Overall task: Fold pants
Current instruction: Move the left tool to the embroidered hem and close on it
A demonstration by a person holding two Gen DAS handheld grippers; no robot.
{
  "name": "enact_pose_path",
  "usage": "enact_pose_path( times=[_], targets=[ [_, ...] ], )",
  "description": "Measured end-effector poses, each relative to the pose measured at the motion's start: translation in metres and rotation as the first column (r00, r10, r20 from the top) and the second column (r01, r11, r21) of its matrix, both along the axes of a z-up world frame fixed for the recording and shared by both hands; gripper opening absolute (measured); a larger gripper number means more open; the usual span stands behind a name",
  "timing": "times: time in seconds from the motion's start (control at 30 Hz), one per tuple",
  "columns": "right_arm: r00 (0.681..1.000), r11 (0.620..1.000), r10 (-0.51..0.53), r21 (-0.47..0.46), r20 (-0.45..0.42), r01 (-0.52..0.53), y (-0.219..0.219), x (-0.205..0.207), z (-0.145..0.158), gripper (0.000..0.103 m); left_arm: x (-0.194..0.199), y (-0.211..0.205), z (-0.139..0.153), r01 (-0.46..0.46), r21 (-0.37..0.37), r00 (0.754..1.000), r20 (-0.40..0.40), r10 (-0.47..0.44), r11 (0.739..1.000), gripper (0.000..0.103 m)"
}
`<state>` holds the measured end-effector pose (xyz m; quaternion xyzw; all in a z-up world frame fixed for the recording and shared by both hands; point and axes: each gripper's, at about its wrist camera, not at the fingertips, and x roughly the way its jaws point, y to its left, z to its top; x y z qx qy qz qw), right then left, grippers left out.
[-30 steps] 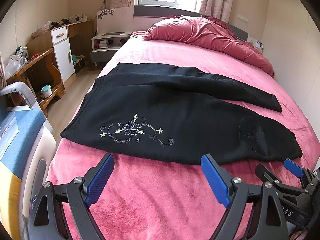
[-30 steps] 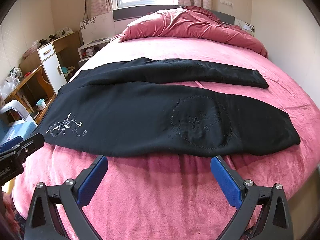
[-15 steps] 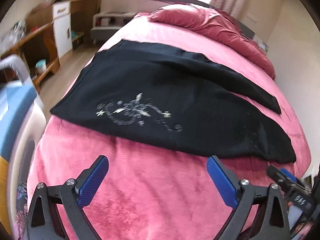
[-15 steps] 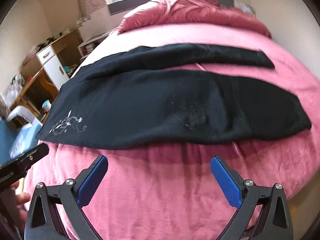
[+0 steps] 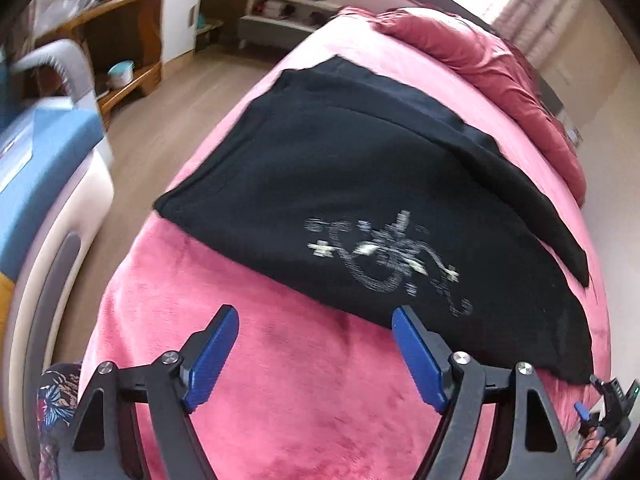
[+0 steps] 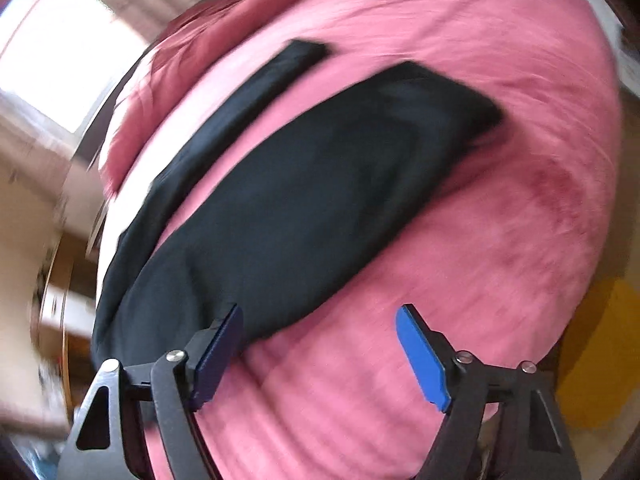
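Note:
Black pants (image 5: 360, 184) with a pale embroidered flower (image 5: 384, 256) lie flat across the pink bed (image 5: 288, 384), legs spread apart. My left gripper (image 5: 316, 336) hovers just short of the near hem by the waist end; its jaws are closing with only blanket between them. In the blurred right wrist view the pants (image 6: 304, 200) run diagonally, cuffs at the upper right. My right gripper (image 6: 320, 332) hangs over the near edge of the closer leg, jaws closing, nothing pinched. The right gripper (image 5: 600, 412) also shows at the lower right of the left wrist view.
A crumpled red duvet (image 5: 480, 52) lies at the head of the bed. Left of the bed are a wooden floor (image 5: 168, 104), a wooden desk (image 5: 120, 32), a low shelf unit (image 5: 288, 12) and a blue-topped appliance (image 5: 44, 168). Something yellow (image 6: 600, 360) sits beyond the bed's right edge.
Both grippers have swung down toward the pants and rolled; the left view shifted toward the waist end, the right toward the leg cuffs. Both pairs of jaws have narrowed slightly.

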<state>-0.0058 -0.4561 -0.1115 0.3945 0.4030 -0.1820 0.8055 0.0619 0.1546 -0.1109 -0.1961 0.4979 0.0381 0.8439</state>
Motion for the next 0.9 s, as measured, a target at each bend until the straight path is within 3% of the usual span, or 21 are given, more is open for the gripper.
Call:
enact_pose_path(
  times=[0.13,0.3,0.37,0.47,0.57,0.6,0.63,0.73,0.77,0.9],
  targets=[
    [0.996,0.996,-0.085,0.021,-0.004,0.085,-0.023,0.010,-0.009,0.075,0.003,0.017,-0.004,-0.048,-0.003,0.999,-0.014,0.048,0.999,0.077],
    [0.994,0.994,-0.107,-0.008,-0.020,0.107,-0.036,0.026,-0.016,0.071,0.013,0.043,-0.012,-0.104,-0.071,0.994,-0.043,0.101,0.992,0.061],
    [0.993,0.994,-0.112,-0.022,-0.027,0.111,-0.041,0.034,-0.015,0.067,0.020,0.050,-0.017,-0.118,-0.127,0.992,-0.053,0.112,0.985,0.058],
    [0.993,0.993,-0.117,-0.036,-0.031,0.116,-0.050,0.043,-0.018,0.060,0.030,0.055,-0.023,-0.156,-0.139,0.987,-0.066,0.148,0.978,0.056],
    [0.991,0.992,-0.120,-0.053,-0.051,0.117,-0.055,0.053,-0.019,0.057,0.041,0.057,-0.031,-0.183,-0.154,0.982,-0.081,0.172,0.971,0.049],
    [0.991,0.991,-0.119,-0.061,-0.056,0.115,-0.055,0.055,-0.019,0.055,0.042,0.057,-0.031,-0.183,-0.149,0.982,-0.071,0.175,0.972,0.040],
    [0.992,0.991,-0.116,-0.070,-0.058,0.112,-0.057,0.059,-0.018,0.050,0.044,0.057,-0.032,-0.185,-0.148,0.982,-0.064,0.177,0.972,0.028],
    [0.992,0.991,-0.109,-0.084,-0.065,0.103,-0.061,0.066,-0.018,0.031,0.047,0.060,-0.032,-0.189,-0.155,0.982,-0.050,0.184,0.970,0.009],
    [0.992,0.991,-0.104,-0.088,-0.065,0.098,-0.062,0.066,-0.017,0.024,0.045,0.062,-0.029,-0.191,-0.156,0.982,-0.041,0.186,0.969,0.009],
    [0.996,0.990,-0.075,-0.121,-0.057,0.068,-0.063,0.065,-0.008,0.017,0.037,0.063,-0.013,-0.177,-0.154,0.984,0.002,0.180,0.972,0.007]
  ],
)
